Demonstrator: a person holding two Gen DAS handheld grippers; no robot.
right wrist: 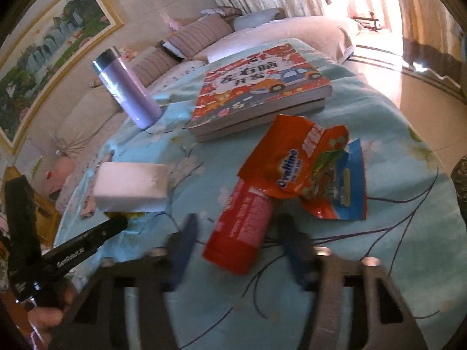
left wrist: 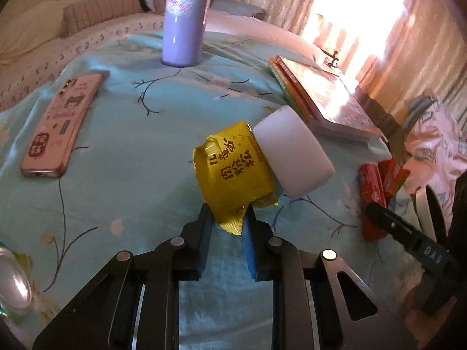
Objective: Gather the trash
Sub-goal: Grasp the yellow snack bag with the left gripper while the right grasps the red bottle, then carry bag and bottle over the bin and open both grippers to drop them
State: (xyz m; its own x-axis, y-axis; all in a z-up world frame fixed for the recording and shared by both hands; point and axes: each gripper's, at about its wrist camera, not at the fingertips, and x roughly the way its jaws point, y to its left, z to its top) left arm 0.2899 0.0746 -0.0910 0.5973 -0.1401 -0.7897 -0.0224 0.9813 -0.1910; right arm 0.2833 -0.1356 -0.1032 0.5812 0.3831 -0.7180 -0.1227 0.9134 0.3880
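Note:
My left gripper [left wrist: 229, 218] is shut on the near end of a yellow snack wrapper [left wrist: 233, 172], which leans against a white foam block [left wrist: 292, 151]. A red tube wrapper [left wrist: 371, 198] lies at the right. In the right wrist view my right gripper [right wrist: 236, 242] is open, its blue-padded fingers on either side of the near end of the red tube wrapper [right wrist: 242, 233], motion-blurred. An orange and blue Ovaltine wrapper [right wrist: 309, 169] lies just beyond it. The white foam block [right wrist: 131, 186] sits left, with a sliver of the yellow wrapper [right wrist: 128, 214] below it.
All lies on a light blue floral cloth [left wrist: 131, 175]. A pink phone [left wrist: 61, 125] lies at the left, a purple flask [left wrist: 184, 17] stands at the back, and stacked children's books [right wrist: 259, 90] lie behind the wrappers. A bed with pillows lies beyond.

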